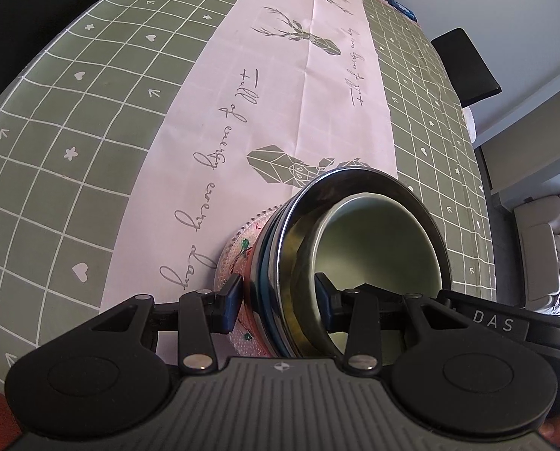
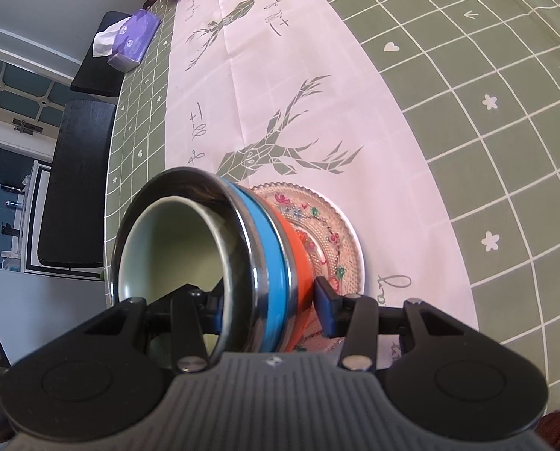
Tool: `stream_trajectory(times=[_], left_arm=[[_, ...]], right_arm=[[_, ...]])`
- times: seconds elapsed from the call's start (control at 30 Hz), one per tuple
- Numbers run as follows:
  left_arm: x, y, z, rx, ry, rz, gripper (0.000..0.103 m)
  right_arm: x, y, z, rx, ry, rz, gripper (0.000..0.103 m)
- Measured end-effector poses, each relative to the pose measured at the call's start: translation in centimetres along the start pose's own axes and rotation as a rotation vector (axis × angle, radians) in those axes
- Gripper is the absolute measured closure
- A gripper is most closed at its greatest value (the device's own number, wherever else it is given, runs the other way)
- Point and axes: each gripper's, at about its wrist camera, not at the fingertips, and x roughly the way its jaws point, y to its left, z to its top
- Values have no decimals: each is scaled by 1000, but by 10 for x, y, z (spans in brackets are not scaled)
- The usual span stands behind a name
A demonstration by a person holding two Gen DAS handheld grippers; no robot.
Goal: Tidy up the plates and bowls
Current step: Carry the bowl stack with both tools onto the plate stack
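Tablecloth (image 2: 468, 131) bears steel, blue, orange bowls (image 2: 264, 263) nested on beaded plate (image 2: 340, 233).

the nested bowls (image 1: 355, 248) hid most of the patterned glass plate (image 1: 238, 259). the right hand-held gripper (image 2: 272, 306) body covered the bowls' lower rims. items at the counter's (image 1: 73, 120) far end were cut off and too small to identify.

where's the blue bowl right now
The blue bowl sits inside the stack, nested between the steel bowl above and the orange bowl below, over the patterned glass plate, clamped by both grippers.
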Motion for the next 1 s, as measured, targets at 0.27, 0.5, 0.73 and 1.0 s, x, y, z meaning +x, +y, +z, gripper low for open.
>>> stream_trajectory(times=[0.27,0.5,0.73,1.0], left_arm=[[4,-1,0,17,-3,9,59],[4,-1,0,23,-5,15,59],[3,0,2,29,-23,8,49],[-10,-9,8,94,-99,39,33]], right_arm=[[4,-2,1,-2,7,-1,59],[5,2,0,-30,6,-7,57],[3,-1,-1,-35,-28,-20,45],[-1,-9,3,-16,-44,-16,33]])
